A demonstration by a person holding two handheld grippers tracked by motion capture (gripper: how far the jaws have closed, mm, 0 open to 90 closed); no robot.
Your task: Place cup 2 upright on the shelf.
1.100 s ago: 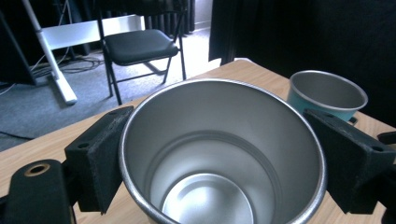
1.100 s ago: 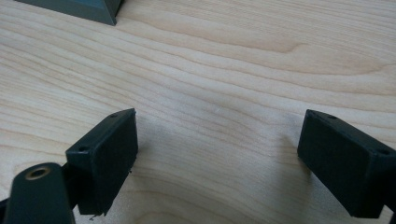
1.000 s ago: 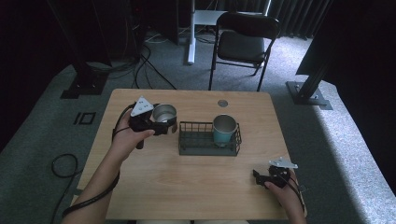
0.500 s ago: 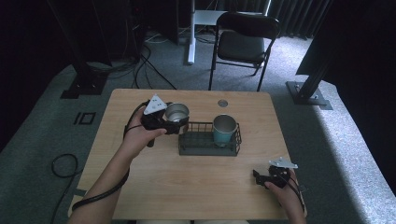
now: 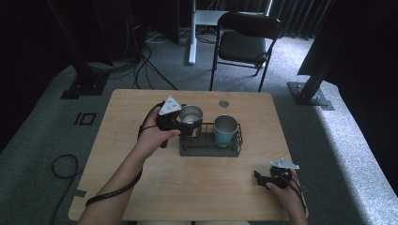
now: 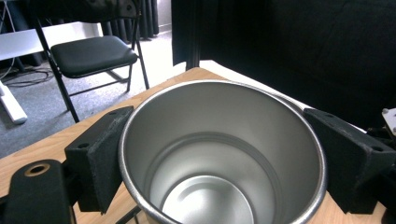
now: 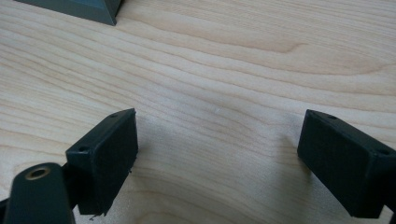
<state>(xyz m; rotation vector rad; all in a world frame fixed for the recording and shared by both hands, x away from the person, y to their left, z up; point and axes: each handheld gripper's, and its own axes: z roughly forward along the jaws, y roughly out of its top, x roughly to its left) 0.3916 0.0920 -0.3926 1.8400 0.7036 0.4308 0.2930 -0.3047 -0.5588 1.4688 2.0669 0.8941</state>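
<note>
left gripper (image 5: pixel 187 123) clamps steel cup (image 6: pixel 219 154) over rack (image 5: pixel 210 151) edge.

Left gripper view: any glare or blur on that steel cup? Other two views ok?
Left gripper view: steel cup sharp, soft highlights on the inner wall and rim, no blown-out glare; chair behind slightly soft. Right gripper view: even light on the wood grain of the table, faint shadows beside the jaws. High view: table evenly lit, surroundings very dark, detail coarse on the left gripper.

No legible txt, labels, brands or nos. anywhere; none on any obj.
</note>
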